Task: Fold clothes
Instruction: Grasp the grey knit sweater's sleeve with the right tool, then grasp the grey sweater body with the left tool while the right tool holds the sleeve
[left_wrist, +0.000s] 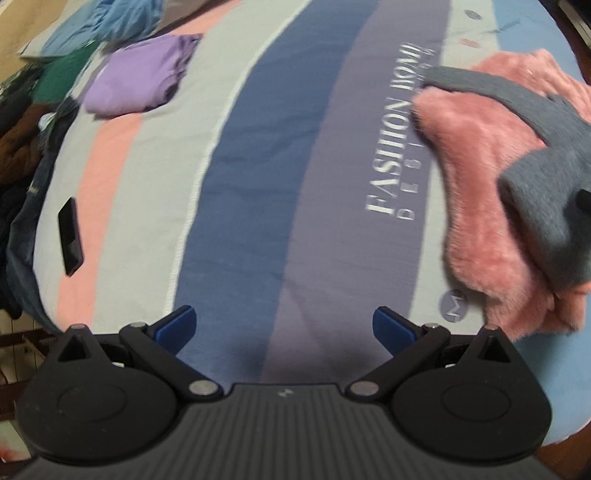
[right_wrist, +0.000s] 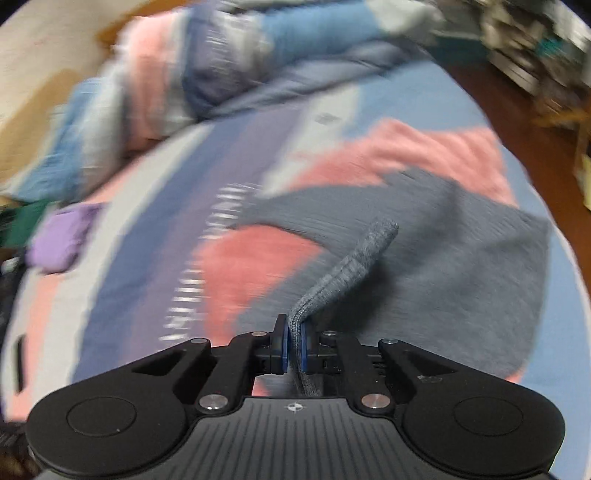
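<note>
A grey garment with pink fleece lining (left_wrist: 491, 177) lies on the striped bedspread (left_wrist: 258, 184) at the right of the left wrist view. My left gripper (left_wrist: 283, 328) is open and empty, low over the bedspread, left of the garment. In the blurred right wrist view my right gripper (right_wrist: 293, 347) is shut on a grey knit edge (right_wrist: 351, 266) of the same garment (right_wrist: 461, 266), lifting it above the rest of the cloth. The pink lining (right_wrist: 255, 258) shows beside the grey outer side.
A folded purple garment (left_wrist: 140, 74) lies at the far left of the bed, with green (left_wrist: 59, 77) and blue clothes (left_wrist: 107, 22) behind it. A dark phone-like object (left_wrist: 70, 236) lies on the left. Dark clothes (left_wrist: 18, 155) pile along the left edge. A rumpled quilt (right_wrist: 192, 77) lies at the bed's far end.
</note>
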